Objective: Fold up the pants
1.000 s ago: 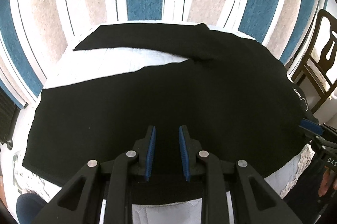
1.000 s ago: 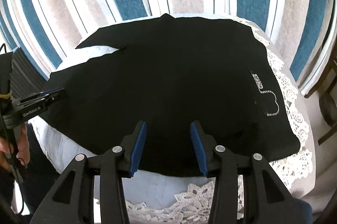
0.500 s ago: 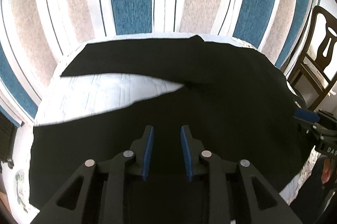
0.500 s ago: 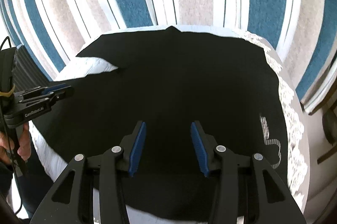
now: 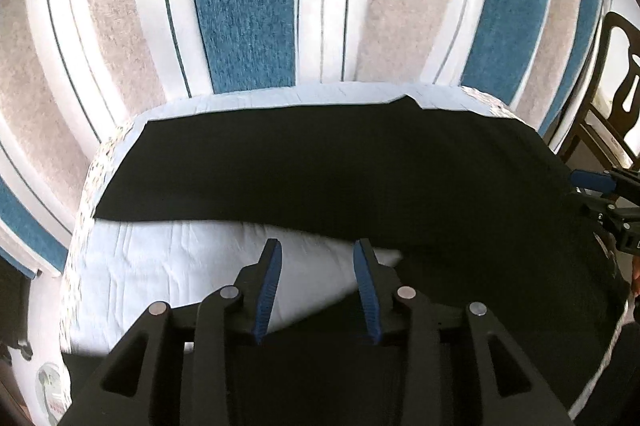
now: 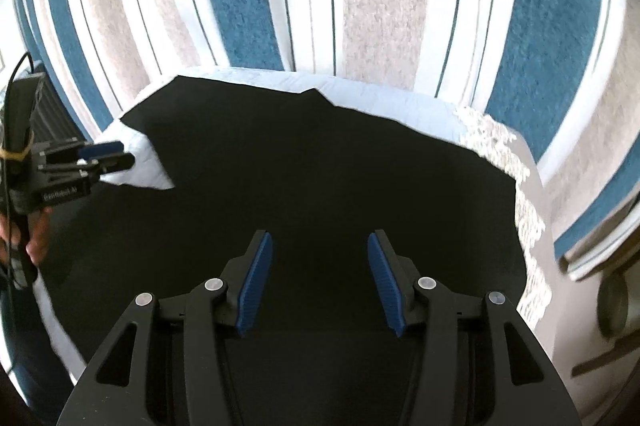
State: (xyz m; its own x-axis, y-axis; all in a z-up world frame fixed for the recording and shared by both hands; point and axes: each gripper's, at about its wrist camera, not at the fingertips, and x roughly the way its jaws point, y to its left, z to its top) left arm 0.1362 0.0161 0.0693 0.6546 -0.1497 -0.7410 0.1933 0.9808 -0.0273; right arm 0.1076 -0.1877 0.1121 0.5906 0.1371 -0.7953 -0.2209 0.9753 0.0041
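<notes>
The pants (image 5: 320,177) lie flat and unfolded, legs apart at 9 o'clock; both hand-held grippers, left (image 5: 316,286) and right (image 6: 320,282), are opening, empty

The pants (image 5: 328,177) lie spread on a cloth-covered table (image 5: 160,266), with a striped rug (image 5: 248,5) beyond the table's far edge. In the left wrist view, one leg runs along the far side, and bare cloth lies between it and the near leg. A chair (image 5: 612,73) stands at the far right. The left gripper (image 5: 316,266) hangs above that gap; the right gripper (image 6: 320,266) hangs over the pants, further right.
</notes>
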